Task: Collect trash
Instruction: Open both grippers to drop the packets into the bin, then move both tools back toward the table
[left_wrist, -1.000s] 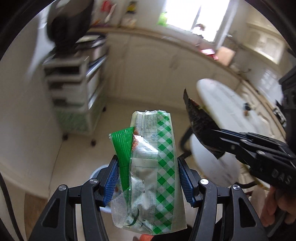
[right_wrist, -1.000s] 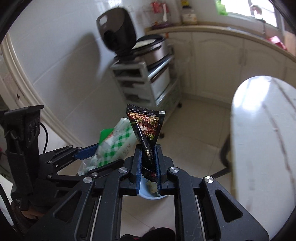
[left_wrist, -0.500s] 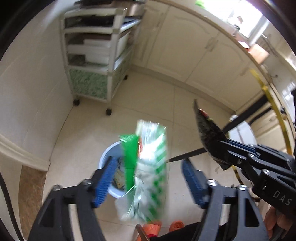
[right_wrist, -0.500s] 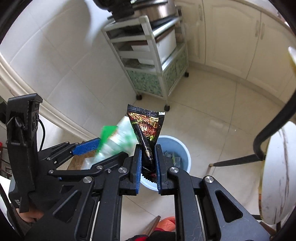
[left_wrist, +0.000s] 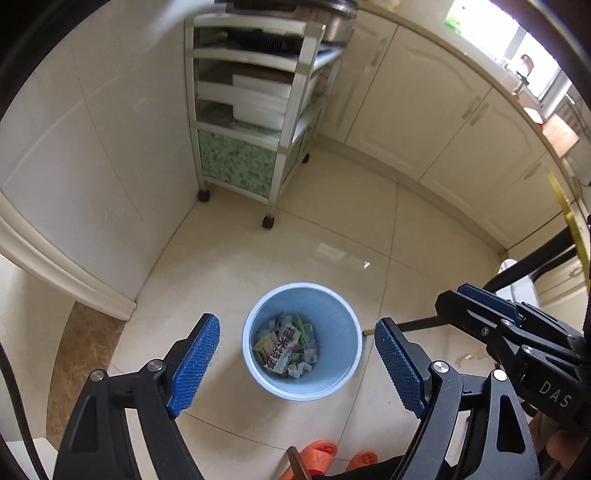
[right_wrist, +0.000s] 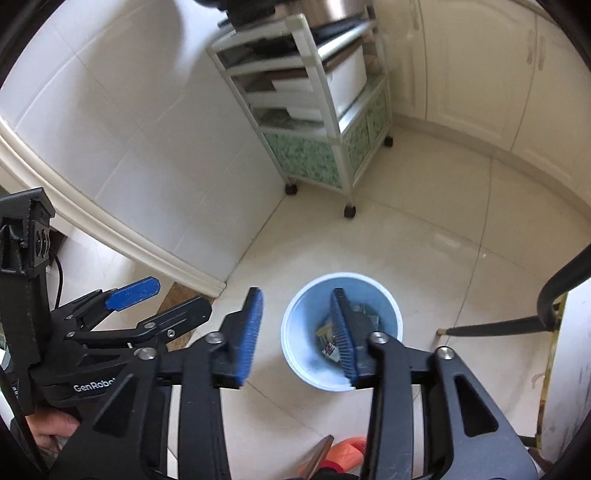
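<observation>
A light blue waste bin (left_wrist: 343, 325) stands on the tiled floor, with several crumpled wrappers (left_wrist: 286, 349) lying at its bottom. My left gripper (left_wrist: 297, 339) hovers above the bin, jaws wide open and empty. My right gripper (right_wrist: 297, 306) hangs over the bin (right_wrist: 306, 354) too, its jaws opening with nothing between them. In the left wrist view the right gripper (left_wrist: 491, 317) reaches in from the right. The left gripper (right_wrist: 147, 295) shows at the left of the right wrist view, with a hand (right_wrist: 48, 432) behind it.
A wheeled storage cart (left_wrist: 258, 122) stands against the white tiled wall beyond the bin. Cream cabinets (left_wrist: 443, 125) run along the back. A dark chair leg (right_wrist: 495, 326) and a table edge (right_wrist: 554, 354) lie at the right. Orange slippers (left_wrist: 317, 452) show at the bottom.
Both grippers sank toward the bin and tipped downward. The left gripper let go of the green checked wrapper, which fell away. The right gripper released the dark snack wrapper; both are gone from the jaws.
</observation>
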